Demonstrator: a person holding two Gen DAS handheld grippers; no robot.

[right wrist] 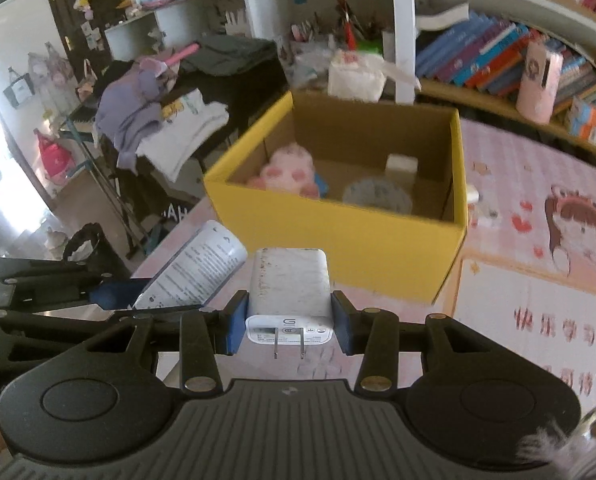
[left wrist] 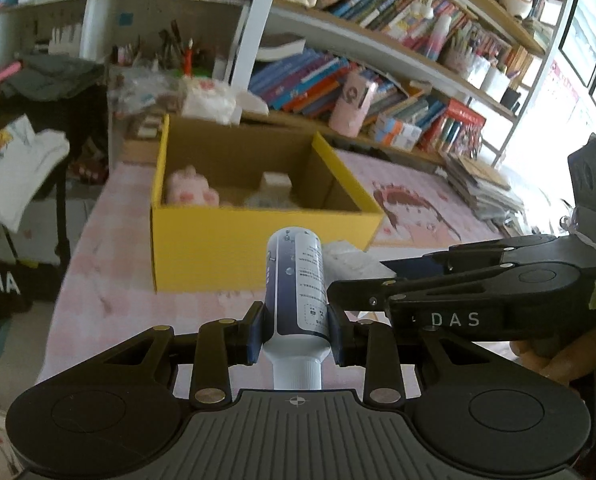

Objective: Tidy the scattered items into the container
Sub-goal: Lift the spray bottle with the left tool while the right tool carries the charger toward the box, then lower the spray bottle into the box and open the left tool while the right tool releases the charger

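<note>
My left gripper (left wrist: 295, 334) clamps the tube (left wrist: 295, 288), right gripper (right wrist: 289, 326) clamps the charger (right wrist: 289, 292); yellow box (right wrist: 338, 236) ahead, seemingly roomy; carry over rim, then release

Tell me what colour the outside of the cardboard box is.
Bright yellow outside, plain brown cardboard inside. The cardboard box shows best in the right wrist view.

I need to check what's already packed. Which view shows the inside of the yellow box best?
The right wrist view: it looks down into the yellow box, showing a pink plush and a white block. The left wrist view is lower, so the front wall hides much of the floor.
</note>
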